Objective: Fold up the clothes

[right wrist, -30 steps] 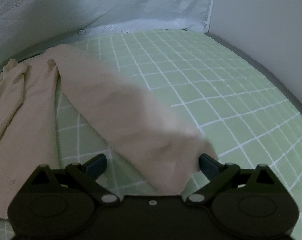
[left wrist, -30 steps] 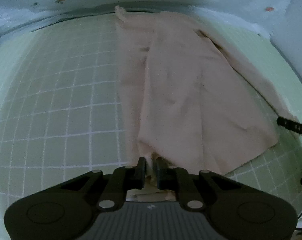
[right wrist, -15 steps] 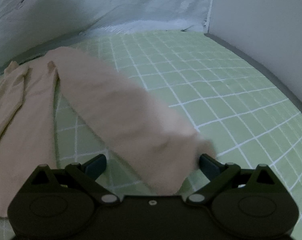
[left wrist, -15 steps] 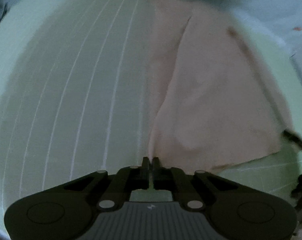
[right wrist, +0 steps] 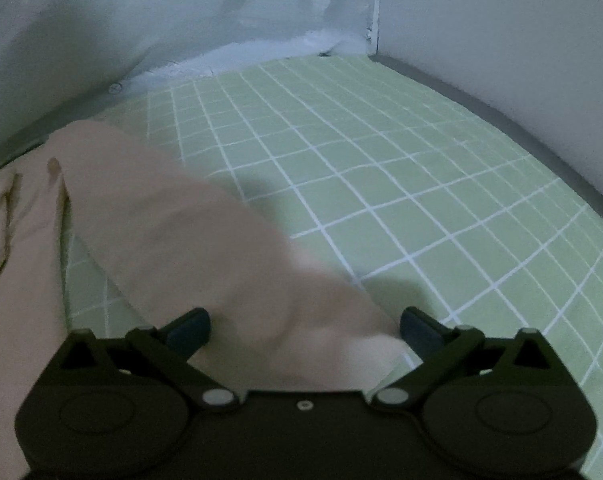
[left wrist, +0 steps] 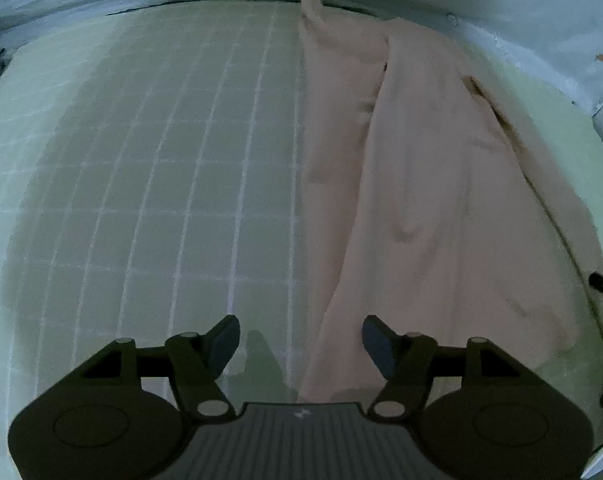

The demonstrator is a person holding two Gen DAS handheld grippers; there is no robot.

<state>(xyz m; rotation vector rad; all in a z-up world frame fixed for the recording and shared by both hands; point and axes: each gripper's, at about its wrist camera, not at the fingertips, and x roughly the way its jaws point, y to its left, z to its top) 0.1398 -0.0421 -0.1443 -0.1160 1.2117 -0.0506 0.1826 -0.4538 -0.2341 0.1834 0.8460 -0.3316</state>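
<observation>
Green checked sheet (left wrist: 149, 200) under dim light; pink garment (left wrist: 421, 200) spread on it. Left gripper (left wrist: 299, 340), pinched shut a second ago, now spread wide, cloth released. Right gripper (right wrist: 305, 326) stays wide, blurred sleeve (right wrist: 189, 240) between fingers; only right view shows carrot-print fabric (right wrist: 261, 12)

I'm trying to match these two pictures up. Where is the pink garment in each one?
Left wrist view: the pink garment fills the right half, running from the far edge down between the open fingers.
Right wrist view: it crosses the left half, blurred.
Shared landmark: the green checked sheet.
</observation>
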